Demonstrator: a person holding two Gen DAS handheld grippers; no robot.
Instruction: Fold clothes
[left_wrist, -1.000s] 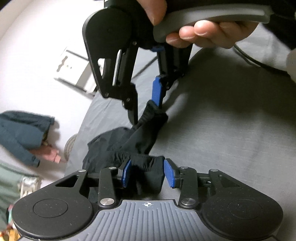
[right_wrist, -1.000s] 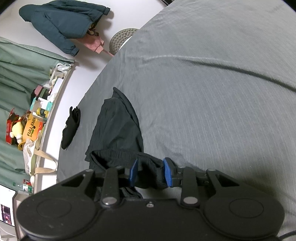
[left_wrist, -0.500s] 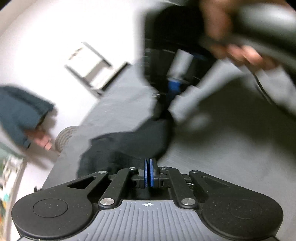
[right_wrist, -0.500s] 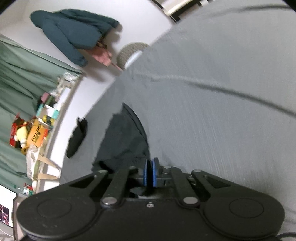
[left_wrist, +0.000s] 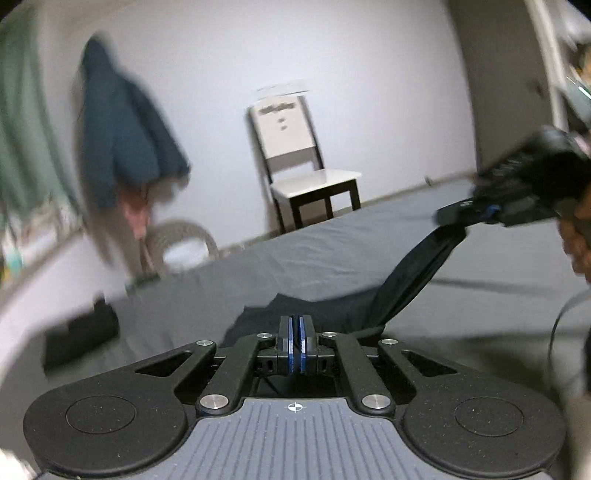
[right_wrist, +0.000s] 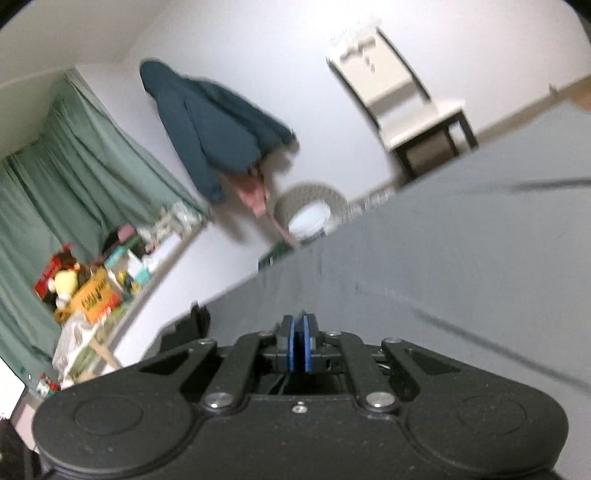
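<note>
A black garment lies on the grey bed sheet and is stretched taut between both grippers. My left gripper sits low with its blue pads pressed together on the near edge of the cloth. Up at the right of the left wrist view, my right gripper is shut on the far end, and the cloth rises to it in a tight band. In the right wrist view the right gripper shows closed pads. The cloth is hidden under its body there.
A small black item lies at the bed's left edge. Past the bed stand a white chair, a wicker basket and a teal jacket on the wall. A cluttered shelf fronts green curtains. A hand shows at the right.
Both grippers went from open around the garment to shut on it. They then lifted and drew apart, pulling the cloth taut, and both views tilted up from the bed toward the wall.
</note>
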